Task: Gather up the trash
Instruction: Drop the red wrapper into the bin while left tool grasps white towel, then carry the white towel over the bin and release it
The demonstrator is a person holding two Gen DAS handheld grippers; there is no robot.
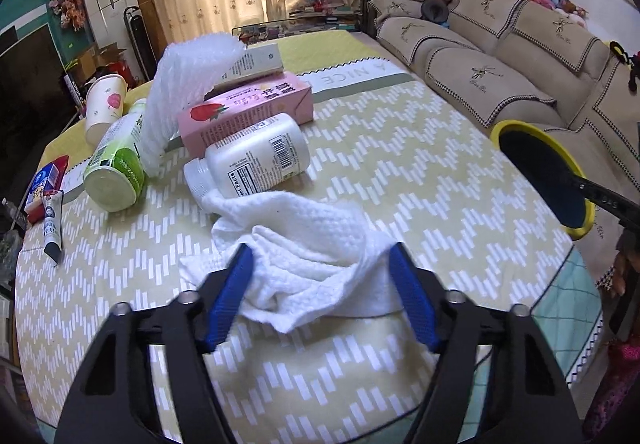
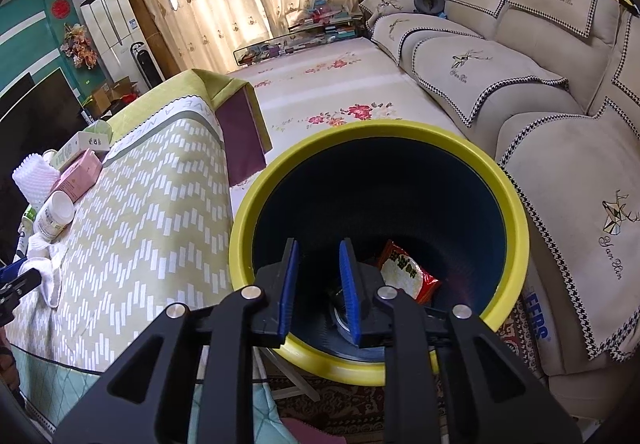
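Our left gripper (image 1: pixel 322 264) has its blue fingers (image 1: pixel 228 304) apart, one on each side of the crumpled white paper towel (image 1: pixel 304 264); the pads do not visibly press it yet. We judge the step in hand to be pinching this towel. To do it well, we centre the thickest fold between the fingers, close until the bunch is firm, and lift straight up so the loose far corner clears the white pill bottle (image 1: pixel 256 156) just behind it.

Our right gripper (image 2: pixel 320 276) holds its fingers slightly apart and empty over the mouth of the yellow-rimmed bin (image 2: pixel 516 228), right of the surface (image 1: pixel 400 164). A red snack packet (image 2: pixel 404 268) lies inside.
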